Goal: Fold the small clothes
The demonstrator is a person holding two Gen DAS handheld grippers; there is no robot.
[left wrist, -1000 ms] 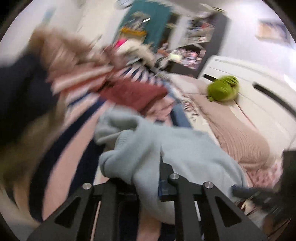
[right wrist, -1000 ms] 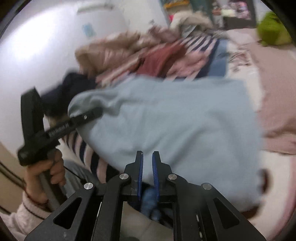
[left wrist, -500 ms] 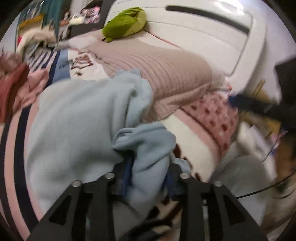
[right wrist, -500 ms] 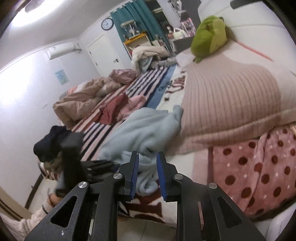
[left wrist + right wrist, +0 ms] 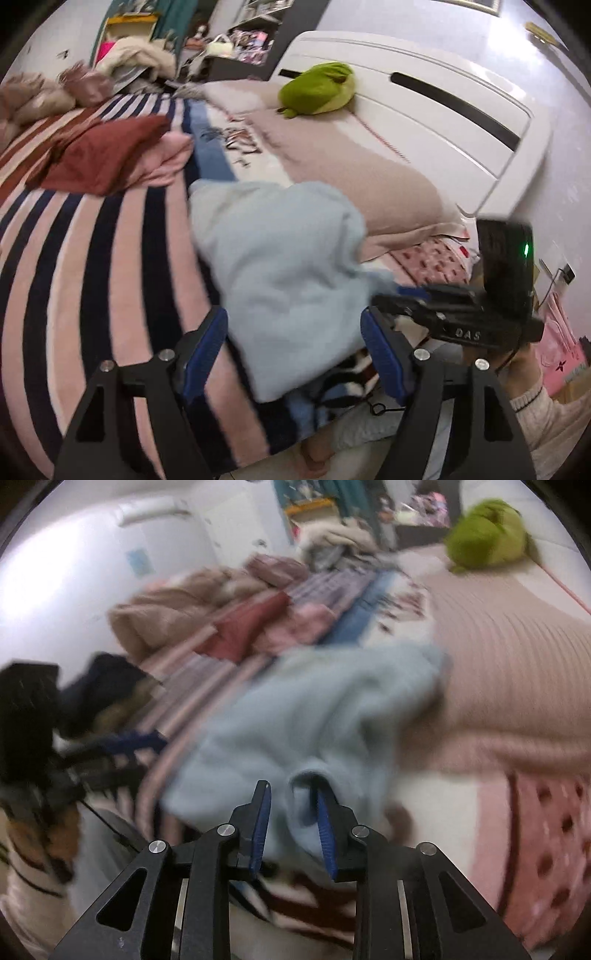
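Note:
A light blue fleece garment (image 5: 288, 266) lies crumpled on the striped bedspread (image 5: 92, 258), near the bed's front edge. My left gripper (image 5: 295, 332) straddles its near end. The jaws are wide and still opening, and the pads stand clear of the cloth. My right gripper (image 5: 291, 805) is slightly open, with a fold of the same garment (image 5: 314, 709) between its jaws and draped over the right fingertip (image 5: 321, 794). In the left wrist view the right gripper (image 5: 399, 291) points at the garment's right edge. The left gripper (image 5: 136, 740) is a blur at the left of the right wrist view.
A dark red garment (image 5: 99, 155) and a pink one (image 5: 166, 158) lie farther back on the stripes. A beige ribbed blanket (image 5: 351, 173), a green plush toy (image 5: 317, 92) and the white headboard (image 5: 424, 110) are to the right. A dotted pink blanket (image 5: 546, 830) is at the front right.
My left gripper has let go of the blue garment and spread wide. My right gripper's jaws have parted a little. The garment has gone from held up to lying on the bed.

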